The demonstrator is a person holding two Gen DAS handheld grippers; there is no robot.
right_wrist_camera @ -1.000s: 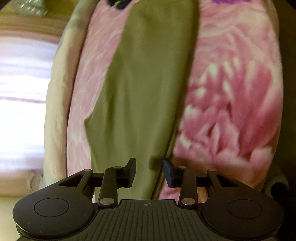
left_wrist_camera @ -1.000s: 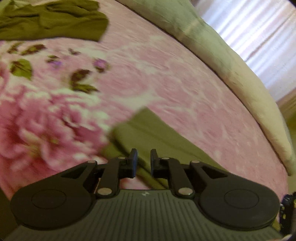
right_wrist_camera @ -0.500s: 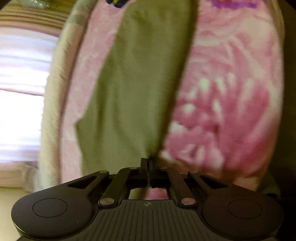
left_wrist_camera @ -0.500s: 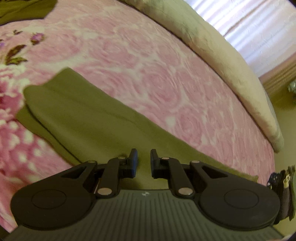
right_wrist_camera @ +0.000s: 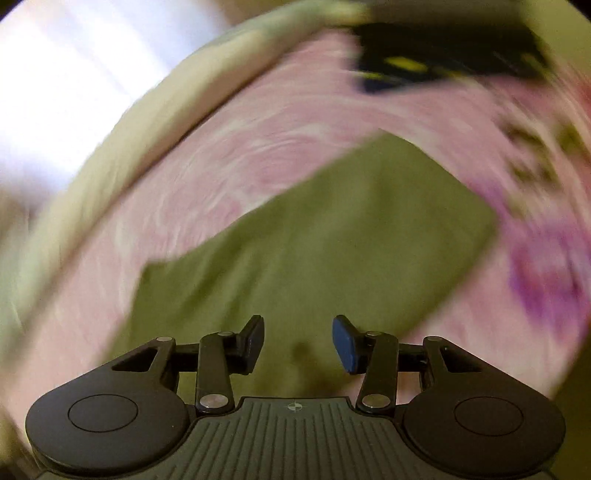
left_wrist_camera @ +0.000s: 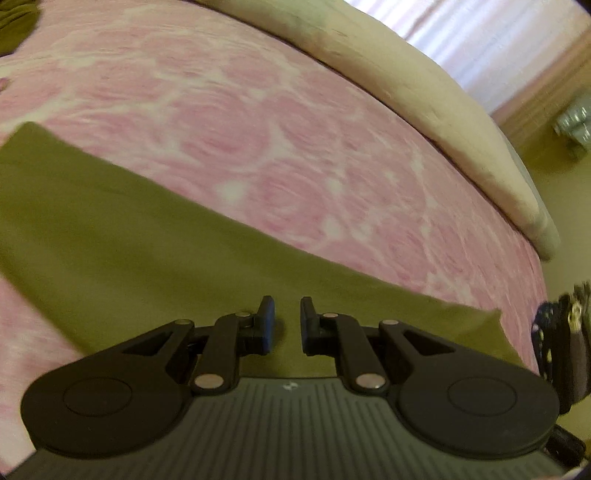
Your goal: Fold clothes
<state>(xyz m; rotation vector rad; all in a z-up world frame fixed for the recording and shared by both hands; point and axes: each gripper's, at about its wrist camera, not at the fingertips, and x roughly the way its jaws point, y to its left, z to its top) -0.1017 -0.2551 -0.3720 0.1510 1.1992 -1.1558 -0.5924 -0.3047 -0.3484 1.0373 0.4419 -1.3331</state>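
Observation:
An olive-green garment (left_wrist_camera: 155, 251) lies flat as a long folded strip on the pink floral bedspread (left_wrist_camera: 280, 147). My left gripper (left_wrist_camera: 287, 325) is open with a narrow gap, empty, just above the garment's near edge. In the blurred right wrist view the same garment (right_wrist_camera: 332, 236) lies below my right gripper (right_wrist_camera: 298, 341), which is open wide and holds nothing.
A cream pillow or rolled blanket (left_wrist_camera: 436, 103) runs along the bed's far edge. More olive cloth (left_wrist_camera: 14, 18) lies at the far left corner. A dark item with yellow marks (right_wrist_camera: 436, 55) lies beyond the garment. The other gripper (left_wrist_camera: 561, 350) shows at the right edge.
My right gripper was shut on the garment's edge half a second ago and has opened, letting go, while swinging round. My left gripper has moved along the garment, still open.

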